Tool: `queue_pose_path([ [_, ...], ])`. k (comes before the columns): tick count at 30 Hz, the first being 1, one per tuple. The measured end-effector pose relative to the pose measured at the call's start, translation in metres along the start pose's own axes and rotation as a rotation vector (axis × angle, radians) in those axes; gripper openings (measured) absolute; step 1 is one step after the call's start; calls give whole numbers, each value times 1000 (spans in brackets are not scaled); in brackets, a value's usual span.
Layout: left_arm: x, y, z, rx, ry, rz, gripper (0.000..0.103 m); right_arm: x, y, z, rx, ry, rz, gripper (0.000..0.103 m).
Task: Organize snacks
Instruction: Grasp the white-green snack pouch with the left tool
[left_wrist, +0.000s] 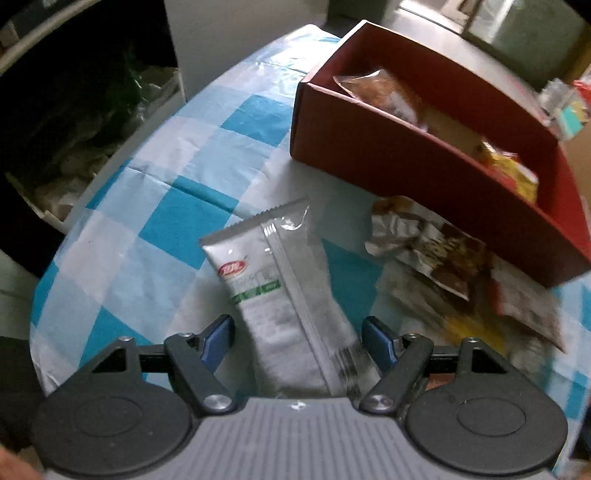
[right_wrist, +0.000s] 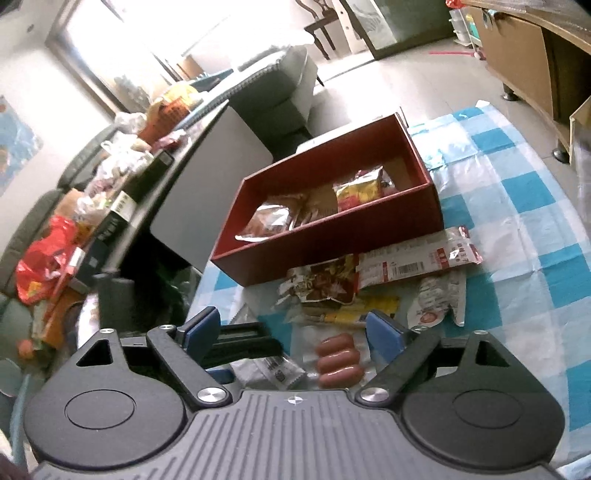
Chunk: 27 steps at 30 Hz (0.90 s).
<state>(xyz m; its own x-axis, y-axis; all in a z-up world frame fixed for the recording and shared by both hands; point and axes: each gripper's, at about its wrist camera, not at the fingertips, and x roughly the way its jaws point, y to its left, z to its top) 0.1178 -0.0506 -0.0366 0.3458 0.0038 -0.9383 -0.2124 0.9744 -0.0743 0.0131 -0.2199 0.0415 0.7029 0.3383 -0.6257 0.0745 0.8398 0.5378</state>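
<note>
A white and silver snack packet lies flat on the checked cloth. My left gripper points down over it, open, one blue pad on either side of the packet's near end with small gaps. The red box stands behind, holding a brown packet and a yellow one. My right gripper is open above a heap of snacks beside the red box: a pack of sausages, a brown packet, a red and white packet and a small white one.
The table's blue and white checked cloth ends in a curved edge at the left, with dark clutter on the floor beyond. In the right wrist view, a dark side table piled with bags stands left of the box. A wooden cabinet is at the far right.
</note>
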Motion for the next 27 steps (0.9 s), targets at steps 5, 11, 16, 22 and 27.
queue_pose_path([
  [5,-6,1,-8,125,-30,32,49,-10,-6,2,14,-20,36,91],
  [11,-17,34,-15,258,-21,70,43,-14,-14,3,47,-38,42,91],
  [16,-19,46,-19,377,-34,59,43,-7,-19,-1,47,-17,-19,90],
  [22,-10,55,-10,374,-46,-25,48,11,-19,-7,47,34,-103,90],
  [27,-6,60,-11,387,-83,-31,70,17,-23,2,98,30,-85,90],
])
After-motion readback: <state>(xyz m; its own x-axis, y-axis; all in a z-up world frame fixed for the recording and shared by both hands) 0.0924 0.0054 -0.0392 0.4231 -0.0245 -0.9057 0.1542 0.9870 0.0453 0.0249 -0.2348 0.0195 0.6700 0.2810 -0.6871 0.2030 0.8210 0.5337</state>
